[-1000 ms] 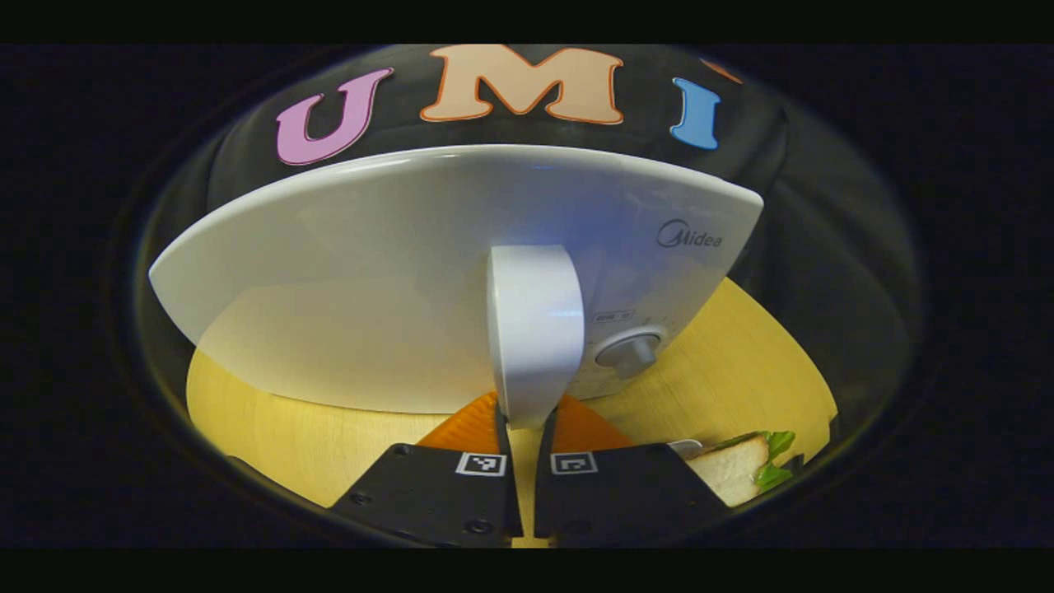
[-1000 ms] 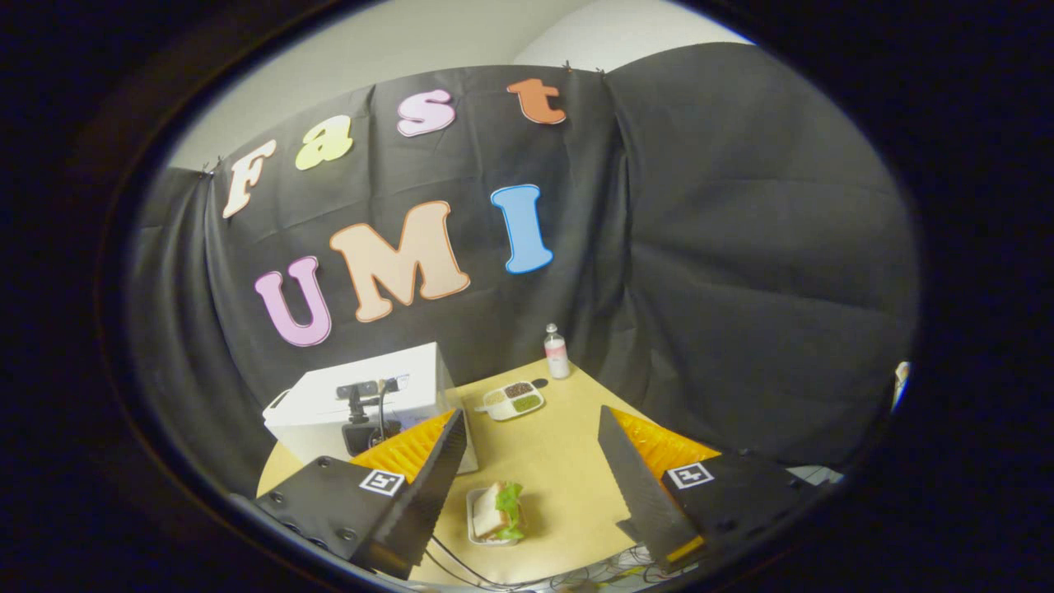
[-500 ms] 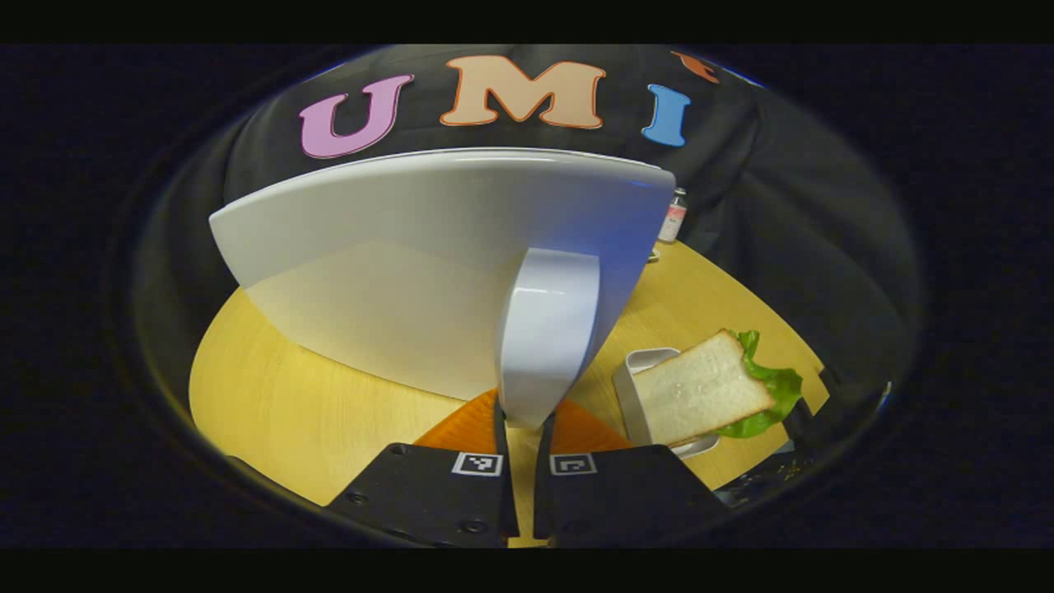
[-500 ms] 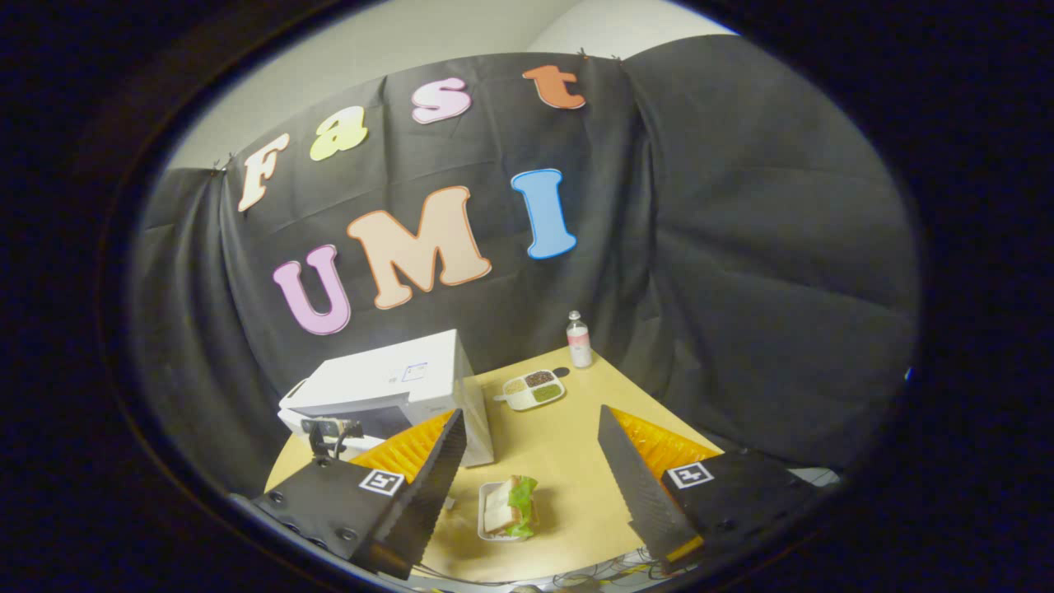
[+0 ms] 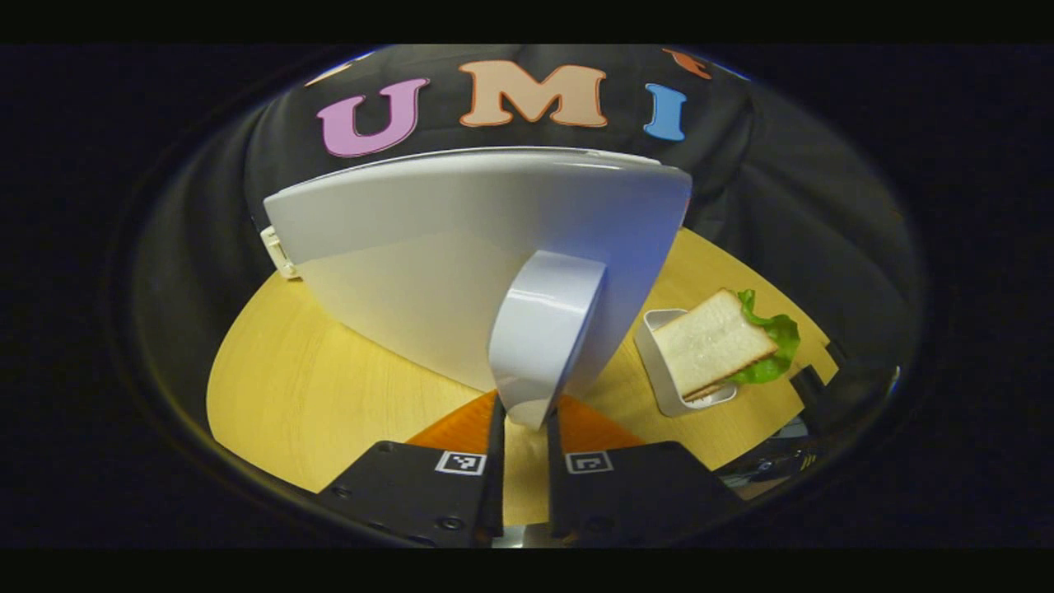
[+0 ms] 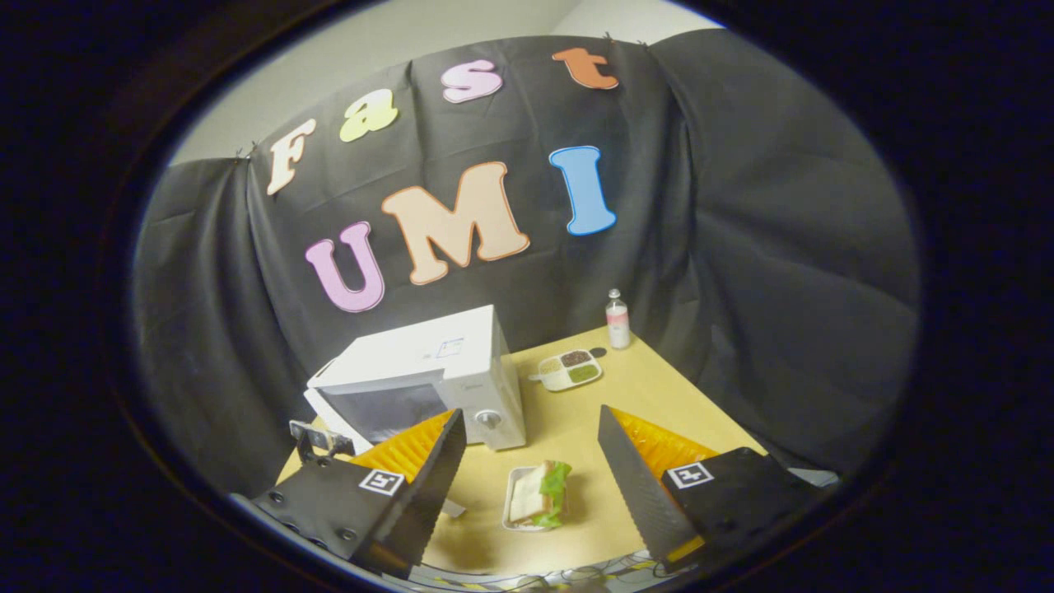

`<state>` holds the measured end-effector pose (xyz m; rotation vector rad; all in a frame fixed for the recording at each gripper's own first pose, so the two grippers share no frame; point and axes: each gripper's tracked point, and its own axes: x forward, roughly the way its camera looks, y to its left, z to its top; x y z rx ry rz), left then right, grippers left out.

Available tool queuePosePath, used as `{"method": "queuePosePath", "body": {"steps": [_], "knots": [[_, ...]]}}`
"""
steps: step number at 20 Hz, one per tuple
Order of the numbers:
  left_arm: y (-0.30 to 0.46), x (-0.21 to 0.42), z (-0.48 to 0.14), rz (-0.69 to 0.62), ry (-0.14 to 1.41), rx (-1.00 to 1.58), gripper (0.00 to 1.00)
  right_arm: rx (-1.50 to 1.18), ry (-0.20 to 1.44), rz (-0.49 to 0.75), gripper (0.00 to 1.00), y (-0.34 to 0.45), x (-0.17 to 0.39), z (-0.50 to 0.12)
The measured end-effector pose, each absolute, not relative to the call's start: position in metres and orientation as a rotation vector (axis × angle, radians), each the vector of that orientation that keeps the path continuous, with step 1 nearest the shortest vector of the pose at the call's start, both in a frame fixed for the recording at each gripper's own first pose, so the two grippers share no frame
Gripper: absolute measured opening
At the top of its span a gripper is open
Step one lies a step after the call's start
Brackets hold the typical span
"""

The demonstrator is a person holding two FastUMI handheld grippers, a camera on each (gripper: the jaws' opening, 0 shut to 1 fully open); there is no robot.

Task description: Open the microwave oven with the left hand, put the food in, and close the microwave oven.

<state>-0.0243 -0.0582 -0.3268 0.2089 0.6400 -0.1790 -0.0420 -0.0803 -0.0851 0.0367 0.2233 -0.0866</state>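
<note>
Two grippers are at work. Nearest in the left gripper view, the left gripper [image 5: 522, 428] is clenched on the door handle [image 5: 543, 338], one finger on each side of it, with the white door [image 5: 445, 247] swung outward at 12 o'clock. At 3 o'clock a sandwich [image 5: 725, 342] sits in a small tray [image 5: 663, 362] on the wooden table [image 5: 329, 387]. In the right gripper view, the right gripper [image 6: 531, 486] hangs released above the sandwich; farther, at 11 o'clock, stands the microwave [image 6: 428, 375], and beyond it a snack dish [image 6: 568, 371] and bottle [image 6: 617, 319].
</note>
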Motion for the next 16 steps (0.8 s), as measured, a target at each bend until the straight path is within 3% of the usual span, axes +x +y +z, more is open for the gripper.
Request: {"method": "queuePosePath", "body": {"steps": [3, 4, 5, 6, 10, 16], "knots": [[-0.035, -0.031, -0.314, -0.141, 0.612, 0.204, 0.4, 0.04, 0.243, -0.063, 0.99, -0.074, -0.038, -0.092], [-0.027, -0.036, -0.312, -0.135, 0.612, 0.191, 0.59, 0.045, 0.255, -0.051, 0.99, -0.07, -0.038, -0.095], [-0.02, -0.041, -0.312, -0.125, 0.62, 0.175, 0.66, 0.047, 0.26, -0.042, 0.92, -0.066, -0.037, -0.096], [-0.012, -0.045, -0.313, -0.113, 0.634, 0.159, 0.75, 0.045, 0.262, -0.033, 0.92, -0.064, -0.036, -0.096], [0.024, -0.065, -0.31, -0.023, 0.648, 0.136, 0.95, 0.034, 0.28, -0.004, 0.92, -0.053, -0.033, -0.103], [0.087, -0.097, -0.292, 0.127, 0.65, 0.105, 0.98, 0.024, 0.302, 0.051, 0.92, -0.031, -0.025, -0.111]]}}
